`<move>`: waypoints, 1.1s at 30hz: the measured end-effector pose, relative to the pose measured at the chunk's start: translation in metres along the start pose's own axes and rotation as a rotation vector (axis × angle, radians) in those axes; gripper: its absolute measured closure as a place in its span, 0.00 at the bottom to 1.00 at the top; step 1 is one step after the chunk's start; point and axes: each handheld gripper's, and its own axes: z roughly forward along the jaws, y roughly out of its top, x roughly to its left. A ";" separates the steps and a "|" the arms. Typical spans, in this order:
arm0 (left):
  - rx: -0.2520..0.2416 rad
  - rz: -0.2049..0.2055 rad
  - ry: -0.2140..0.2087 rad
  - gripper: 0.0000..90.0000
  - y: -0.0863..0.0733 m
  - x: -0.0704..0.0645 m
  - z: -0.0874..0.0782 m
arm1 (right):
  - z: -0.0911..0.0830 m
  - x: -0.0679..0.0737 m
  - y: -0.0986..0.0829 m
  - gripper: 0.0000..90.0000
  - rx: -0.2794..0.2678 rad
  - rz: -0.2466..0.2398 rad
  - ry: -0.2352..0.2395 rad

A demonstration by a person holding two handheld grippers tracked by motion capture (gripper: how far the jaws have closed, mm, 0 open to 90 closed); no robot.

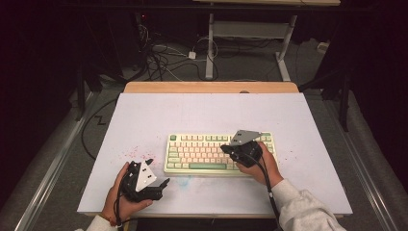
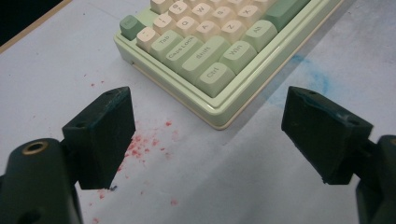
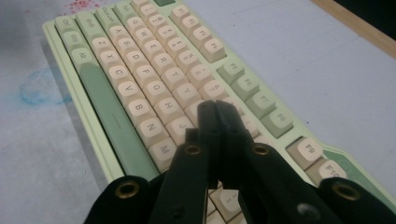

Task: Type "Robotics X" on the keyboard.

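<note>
Pressed-together jaws of the right gripper (image 3: 215, 109) are held over the keyboard (image 1: 202, 153) at frame centre, pressing keys apparently underway, while the left gripper (image 1: 156, 185) is held spread, idle, lower left.

A compact mechanical keyboard (image 1: 219, 153) lies flat on the counter (image 1: 144, 115), its long side running along the counter's near edge and its keys facing up. The case is pale green. Most keycaps are cream with dark letters; the spacebar, the modifier keys at the lower left corner such as Ctrl, Win and Alt, and some function-row keys are green. It sits right of centre, closer to the near edge than the far one.
</note>
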 end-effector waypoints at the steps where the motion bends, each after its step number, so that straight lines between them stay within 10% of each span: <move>1: 0.001 0.001 -0.001 0.18 0.000 0.000 0.000 | 0.003 0.000 0.001 1.00 0.006 -0.002 0.001; 25: 0.020 0.011 -0.013 0.18 -0.001 -0.001 0.003 | 0.033 -0.001 0.006 1.00 0.126 -0.027 -0.023; 33: 0.028 0.016 -0.013 0.18 -0.001 -0.001 0.003 | 0.021 -0.002 0.008 1.00 0.052 -0.011 -0.033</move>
